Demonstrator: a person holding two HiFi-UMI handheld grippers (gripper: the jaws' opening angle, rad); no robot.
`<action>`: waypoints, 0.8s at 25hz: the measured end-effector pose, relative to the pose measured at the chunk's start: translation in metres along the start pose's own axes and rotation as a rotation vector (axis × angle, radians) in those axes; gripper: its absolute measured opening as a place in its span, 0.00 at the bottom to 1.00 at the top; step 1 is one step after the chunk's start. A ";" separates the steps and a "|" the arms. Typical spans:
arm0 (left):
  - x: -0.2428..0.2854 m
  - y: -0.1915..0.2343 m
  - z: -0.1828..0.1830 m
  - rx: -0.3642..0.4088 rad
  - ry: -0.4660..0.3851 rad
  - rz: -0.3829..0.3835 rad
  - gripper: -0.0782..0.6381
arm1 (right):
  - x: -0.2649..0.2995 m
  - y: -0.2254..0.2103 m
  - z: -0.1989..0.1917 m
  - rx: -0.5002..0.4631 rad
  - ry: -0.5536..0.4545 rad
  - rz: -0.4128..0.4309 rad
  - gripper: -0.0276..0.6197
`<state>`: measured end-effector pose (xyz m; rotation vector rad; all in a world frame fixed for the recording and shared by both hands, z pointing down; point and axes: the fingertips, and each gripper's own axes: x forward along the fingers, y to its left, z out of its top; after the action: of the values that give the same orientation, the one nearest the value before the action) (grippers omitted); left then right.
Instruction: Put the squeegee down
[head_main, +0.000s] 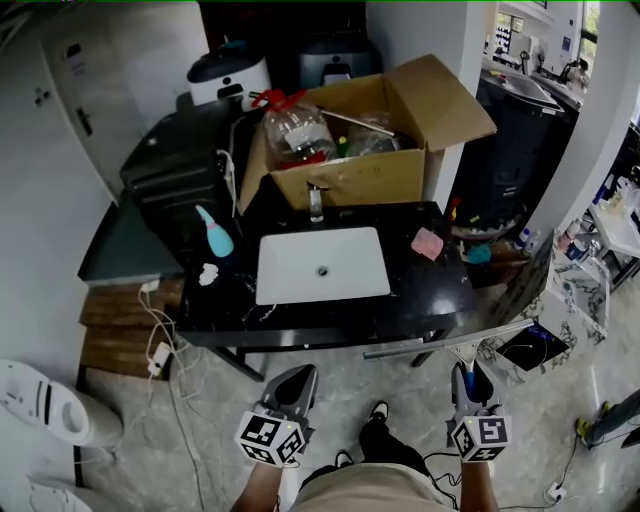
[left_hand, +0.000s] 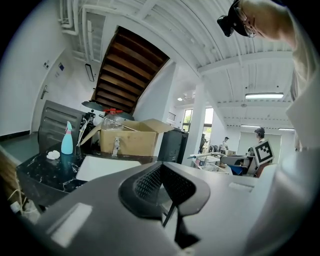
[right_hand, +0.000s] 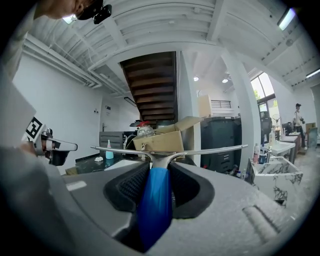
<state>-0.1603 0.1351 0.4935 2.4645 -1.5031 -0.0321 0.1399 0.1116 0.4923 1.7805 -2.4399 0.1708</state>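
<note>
Left gripper (head_main: 293, 380) pressed together, empty, low over the floor. Bench (head_main: 420, 290) ahead, sink (head_main: 322, 265) in its middle. Right gripper (head_main: 468, 378) is pinching the squeegee (head_main: 440, 342) by its blue handle — blade level, short of the bench edge. Risks: the wide blade clips the edge going in and twists in my grip — or I release early and it hits the floor.

Squeegee (head_main: 445, 347): blue handle clamped in right gripper (head_main: 468, 378) jaws, long metal blade bar level, seemingly airborne.
</note>
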 end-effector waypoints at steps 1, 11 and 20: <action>0.007 0.001 0.003 0.006 0.004 -0.001 0.13 | 0.011 -0.003 -0.002 0.009 0.002 0.002 0.24; 0.100 0.039 0.047 0.068 0.030 0.059 0.13 | 0.138 -0.036 0.014 0.061 -0.024 0.073 0.24; 0.193 0.024 0.064 0.081 0.049 -0.002 0.13 | 0.207 -0.087 0.009 0.090 0.007 0.081 0.24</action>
<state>-0.1006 -0.0577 0.4590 2.5102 -1.5103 0.0900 0.1604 -0.1105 0.5186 1.7124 -2.5397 0.2983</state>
